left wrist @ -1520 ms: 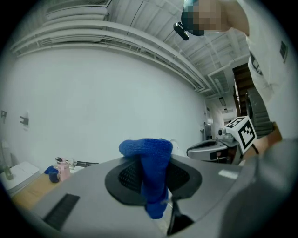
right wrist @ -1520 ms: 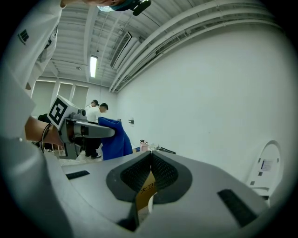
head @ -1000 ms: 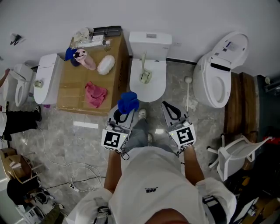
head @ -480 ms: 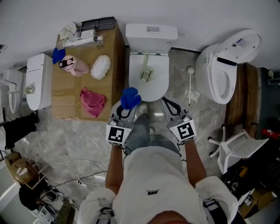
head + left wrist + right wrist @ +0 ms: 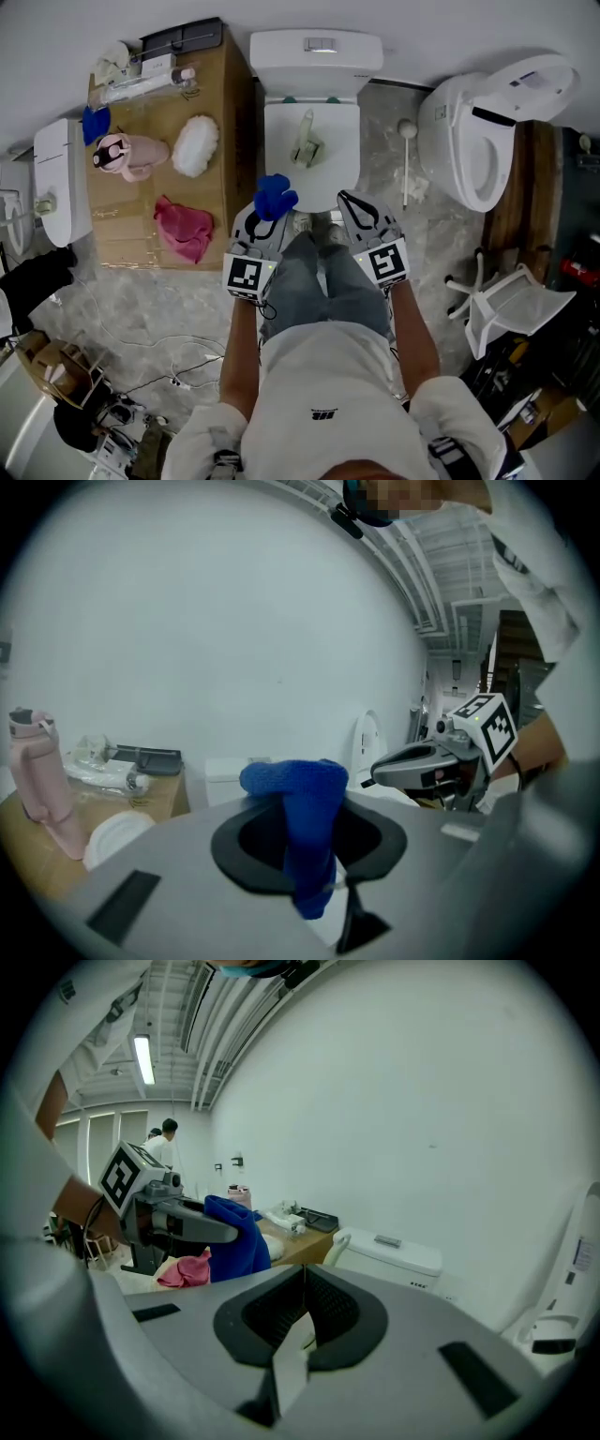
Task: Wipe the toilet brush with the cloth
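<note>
A pale toilet brush [image 5: 307, 142] lies on the closed lid of the middle toilet [image 5: 281, 183]. My left gripper [image 5: 263, 217] hangs just before the toilet's front edge, shut on a blue cloth [image 5: 275, 195] that bunches above the jaws and hangs down between them [image 5: 302, 803]. My right gripper [image 5: 349, 200] is level with it on the right, its jaws pressed together with nothing between them [image 5: 302, 1307]. Both grippers are apart from the brush. The right gripper view shows the left gripper with the blue cloth [image 5: 234, 1237].
A brown table [image 5: 225, 141] left of the toilet carries a pink bottle [image 5: 127, 155], a white fluffy pad [image 5: 194, 145] and a pink cloth [image 5: 181, 228]. A long-handled white brush [image 5: 405, 159] stands on the floor. Another toilet [image 5: 478, 141] and a white chair [image 5: 511, 314] are right.
The person has stepped forward, so both grippers are closer to the toilet's front edge. The left still holds the blue cloth and the right stays shut.
</note>
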